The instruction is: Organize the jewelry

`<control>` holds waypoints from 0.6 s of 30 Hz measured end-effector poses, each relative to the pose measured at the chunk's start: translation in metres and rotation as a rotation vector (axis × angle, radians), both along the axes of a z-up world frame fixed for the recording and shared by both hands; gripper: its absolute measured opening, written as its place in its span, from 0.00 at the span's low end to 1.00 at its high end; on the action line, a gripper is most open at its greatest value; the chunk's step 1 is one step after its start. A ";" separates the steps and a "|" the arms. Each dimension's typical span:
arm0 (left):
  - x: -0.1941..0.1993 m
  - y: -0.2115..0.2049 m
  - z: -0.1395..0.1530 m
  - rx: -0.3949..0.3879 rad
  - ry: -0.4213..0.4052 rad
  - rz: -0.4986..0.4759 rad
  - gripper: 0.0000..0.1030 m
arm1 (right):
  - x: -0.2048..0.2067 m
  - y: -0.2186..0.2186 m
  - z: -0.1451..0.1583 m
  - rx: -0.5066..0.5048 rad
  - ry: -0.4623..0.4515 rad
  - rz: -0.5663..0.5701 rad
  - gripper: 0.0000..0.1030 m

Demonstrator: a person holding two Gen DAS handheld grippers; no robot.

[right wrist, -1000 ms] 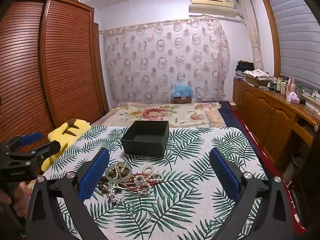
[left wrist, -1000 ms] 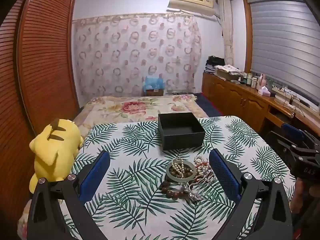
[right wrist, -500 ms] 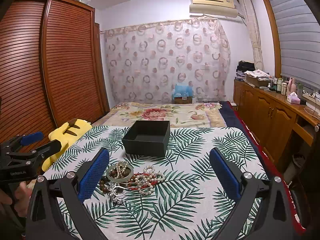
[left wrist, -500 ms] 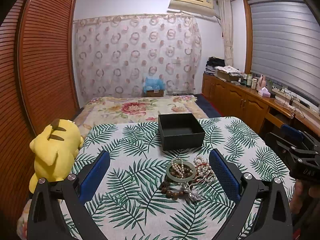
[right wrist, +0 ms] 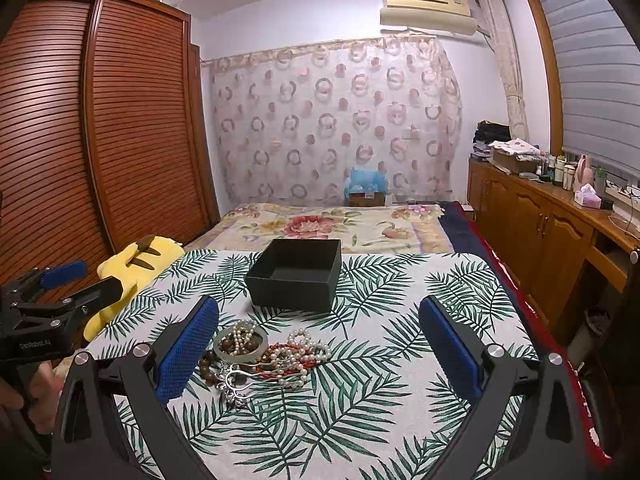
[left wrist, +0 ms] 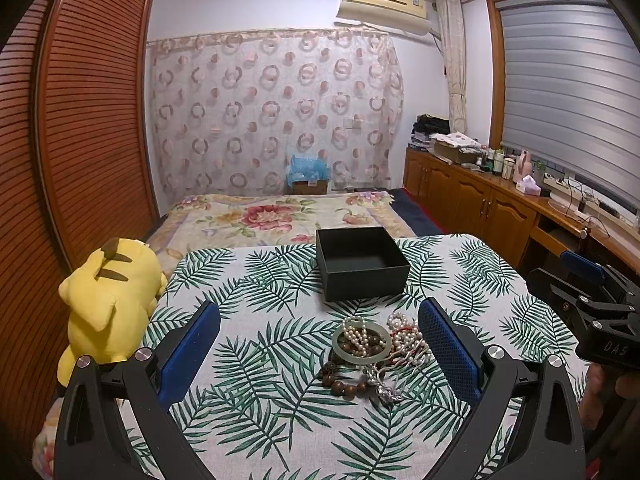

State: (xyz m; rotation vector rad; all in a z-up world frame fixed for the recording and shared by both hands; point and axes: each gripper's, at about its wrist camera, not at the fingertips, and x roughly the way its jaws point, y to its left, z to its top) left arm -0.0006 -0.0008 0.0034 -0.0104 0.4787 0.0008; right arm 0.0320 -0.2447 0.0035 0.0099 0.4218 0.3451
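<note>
A heap of jewelry lies on the leaf-print tablecloth: a pale green bangle with a pearl string across it, brown wooden beads, red and white bead strings and a silver piece. An open, empty black box stands just behind the heap. My left gripper is open and empty, held above and in front of the heap. My right gripper is open and empty; the heap lies by its left finger, the box behind it.
A yellow plush toy sits off the table's left edge. A bed with a floral cover lies behind the table. Wooden cabinets run along the right wall and a slatted wardrobe along the left.
Almost nothing. Both views have shifted very slightly; the jewelry and box have not moved, and both grippers stay open.
</note>
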 end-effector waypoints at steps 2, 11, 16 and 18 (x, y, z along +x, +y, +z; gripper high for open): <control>0.000 0.000 0.000 0.001 0.000 0.000 0.93 | 0.000 0.000 0.000 0.000 -0.001 0.001 0.98; 0.000 0.000 0.000 -0.001 -0.002 0.000 0.93 | -0.001 0.000 0.001 0.000 -0.003 -0.001 0.98; -0.003 0.000 0.009 -0.003 -0.003 -0.002 0.93 | 0.000 0.000 0.001 -0.001 -0.002 0.001 0.98; -0.003 -0.004 0.008 -0.004 -0.004 -0.001 0.93 | 0.000 0.000 0.001 -0.001 -0.002 0.001 0.98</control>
